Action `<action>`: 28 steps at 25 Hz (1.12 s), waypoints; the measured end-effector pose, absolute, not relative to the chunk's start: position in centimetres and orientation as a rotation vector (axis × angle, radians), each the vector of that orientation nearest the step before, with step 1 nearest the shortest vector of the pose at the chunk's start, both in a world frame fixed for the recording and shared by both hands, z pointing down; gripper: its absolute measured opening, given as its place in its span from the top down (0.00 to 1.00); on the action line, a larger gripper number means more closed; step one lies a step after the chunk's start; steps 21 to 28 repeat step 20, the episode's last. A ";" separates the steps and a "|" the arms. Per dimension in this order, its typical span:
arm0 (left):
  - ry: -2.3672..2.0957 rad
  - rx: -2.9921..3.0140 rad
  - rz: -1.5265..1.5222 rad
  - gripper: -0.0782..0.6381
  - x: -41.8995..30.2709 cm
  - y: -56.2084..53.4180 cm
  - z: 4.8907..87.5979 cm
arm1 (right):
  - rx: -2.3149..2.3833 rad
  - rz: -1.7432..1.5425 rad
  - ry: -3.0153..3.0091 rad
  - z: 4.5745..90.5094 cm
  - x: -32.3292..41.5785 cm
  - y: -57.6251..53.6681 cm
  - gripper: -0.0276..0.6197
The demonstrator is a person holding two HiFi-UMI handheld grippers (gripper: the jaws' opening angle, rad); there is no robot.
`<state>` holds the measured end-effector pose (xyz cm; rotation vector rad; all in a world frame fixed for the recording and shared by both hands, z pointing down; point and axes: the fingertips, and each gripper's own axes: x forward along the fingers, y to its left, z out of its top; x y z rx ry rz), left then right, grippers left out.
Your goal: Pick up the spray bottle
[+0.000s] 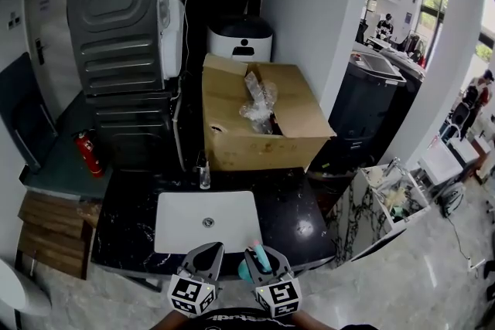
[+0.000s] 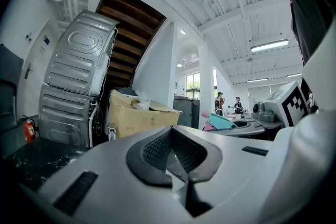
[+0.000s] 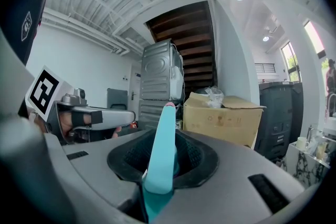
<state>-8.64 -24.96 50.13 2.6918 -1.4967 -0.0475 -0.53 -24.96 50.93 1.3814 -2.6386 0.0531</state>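
The spray bottle [image 1: 252, 262] is teal with a pink tip, and it sits at the bottom middle of the head view. My right gripper [image 1: 260, 251] is shut on it, and the bottle [image 3: 160, 157] rises upright between the black pads in the right gripper view. Just to its left, my left gripper [image 1: 210, 250] hangs over the front edge of the sink with its jaws together and nothing in them. In the left gripper view the pads [image 2: 157, 152] meet at their tips, and the held bottle [image 2: 219, 121] shows off to the right.
A white sink basin [image 1: 207, 222] is set in a black marble counter [image 1: 298, 216]. Behind it are a small clear bottle [image 1: 204, 175], an open cardboard box [image 1: 259, 120], a grey machine [image 1: 124, 19] and a red fire extinguisher [image 1: 89, 153]. People stand far off on the right.
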 end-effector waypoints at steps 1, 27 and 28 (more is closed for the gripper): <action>-1.496 2.691 -0.047 0.87 -8.6 -24.9 50.2 | 1.386 0.054 -2.639 50.9 -0.5 -24.9 0.76; -1.466 2.704 -0.038 0.87 -6.3 -24.2 51.0 | 1.401 0.051 -2.625 51.7 1.6 -23.5 0.76; -1.466 2.704 -0.038 0.87 -6.3 -24.2 51.0 | 1.401 0.051 -2.625 51.7 1.6 -23.5 0.76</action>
